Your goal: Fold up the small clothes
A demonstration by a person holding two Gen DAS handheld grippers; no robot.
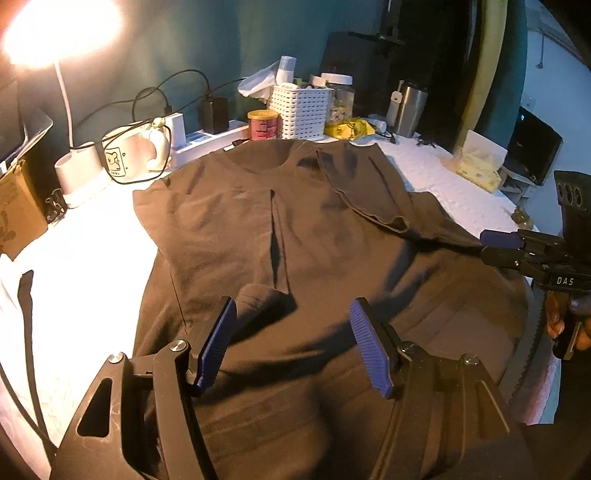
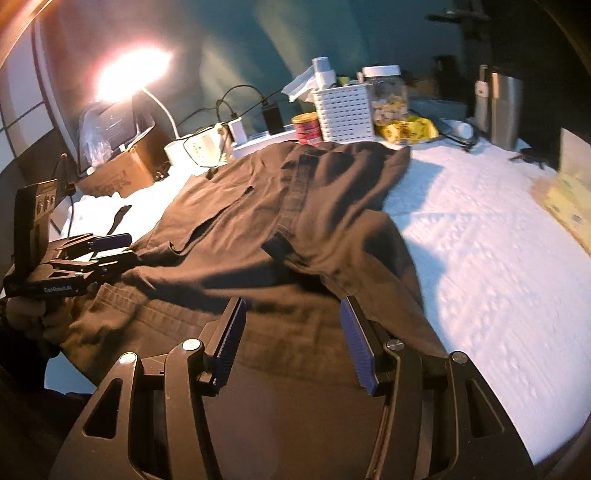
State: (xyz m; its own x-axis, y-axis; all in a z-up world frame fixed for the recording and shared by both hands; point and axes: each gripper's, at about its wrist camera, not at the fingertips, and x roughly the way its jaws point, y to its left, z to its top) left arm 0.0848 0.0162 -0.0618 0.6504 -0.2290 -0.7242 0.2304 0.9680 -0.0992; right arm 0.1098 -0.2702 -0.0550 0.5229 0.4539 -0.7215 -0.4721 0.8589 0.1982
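A dark brown T-shirt (image 1: 295, 236) lies spread on the white table, both sides folded in toward the middle, collar at the far end. It also shows in the right wrist view (image 2: 314, 221). My left gripper (image 1: 293, 339) is open and empty, hovering over the shirt's near hem. My right gripper (image 2: 291, 336) is open and empty over the shirt's near right part. In the left wrist view the right gripper (image 1: 498, 243) sits at the shirt's right edge. In the right wrist view the left gripper (image 2: 114, 247) sits at the shirt's left edge.
A white perforated basket (image 1: 301, 110), red tin (image 1: 263, 125), jar, yellow packet (image 1: 349, 129) and steel tumbler (image 1: 408, 107) line the table's far edge. A lit desk lamp (image 1: 55, 33), mug (image 1: 122, 158), cables and cardboard box (image 1: 18, 206) stand at the left. A tissue pack (image 1: 478, 162) sits right.
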